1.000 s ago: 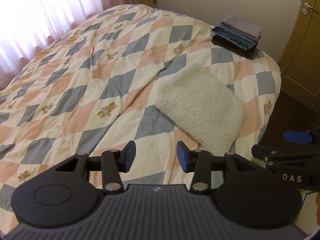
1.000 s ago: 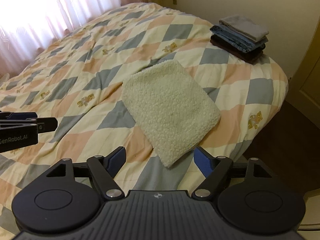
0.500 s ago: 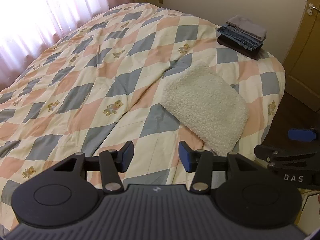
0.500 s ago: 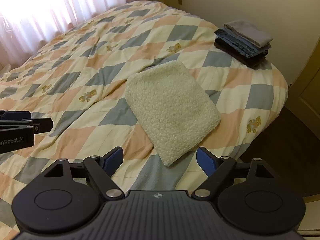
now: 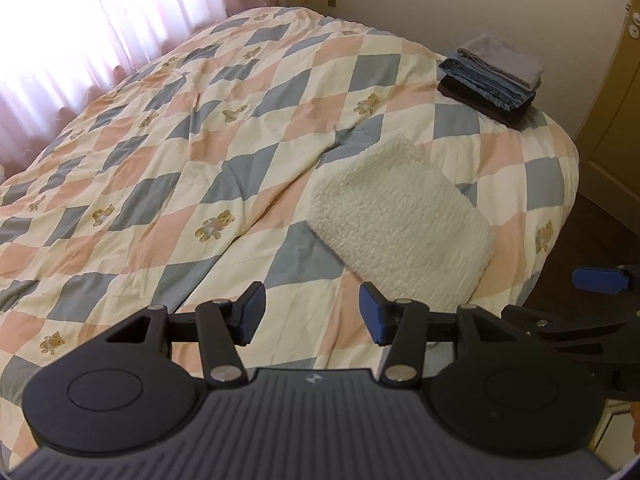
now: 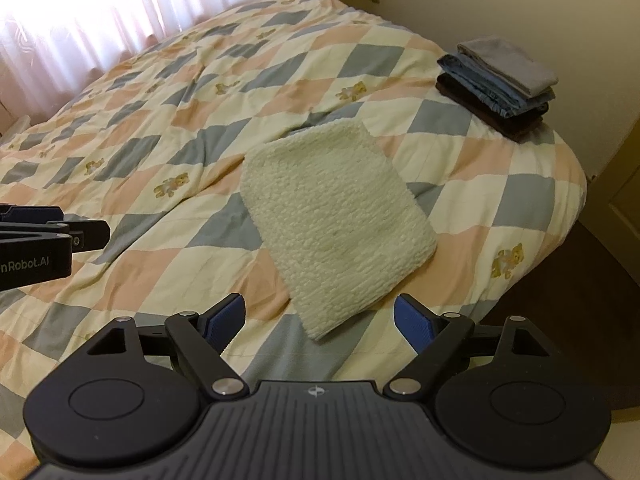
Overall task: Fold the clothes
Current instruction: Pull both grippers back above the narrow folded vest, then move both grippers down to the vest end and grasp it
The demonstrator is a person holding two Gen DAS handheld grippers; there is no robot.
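**A:** so where's the folding at? The cream fluffy fleece garment [image 6: 336, 220] is lying on the bed as a neat flat rectangle, edges squared up, near the foot-end corner. Looks folded to me already. Behind it, well apart, right at the far corner, there's a stack of folded clothes [image 6: 500, 84]: grey piece on top, blue denim-ish ones in the middle, something dark brown at the bottom

**B:** agreed, I can't spot any loose or crumpled clothing in either view. Could be it's all done, could be the fleece is meant to go onto the stack, can't tell from this. Both grippers are hanging above the bed holding nothing. The left gripper [image 5: 310, 316] has its blue pads apart with just quilt showing between them, the right gripper [image 6: 320, 320] is spread even wider, near corner of the fleece in the gap but not touching

**A:** surface is a soft quilt [image 5: 168, 168] in pink, grey-blue and cream diamonds with little teddy bears, a few creases. Pink curtains [image 6: 80, 12] glowing with daylight, cream wall, wooden door [image 5: 616, 120] on the right, dark floor
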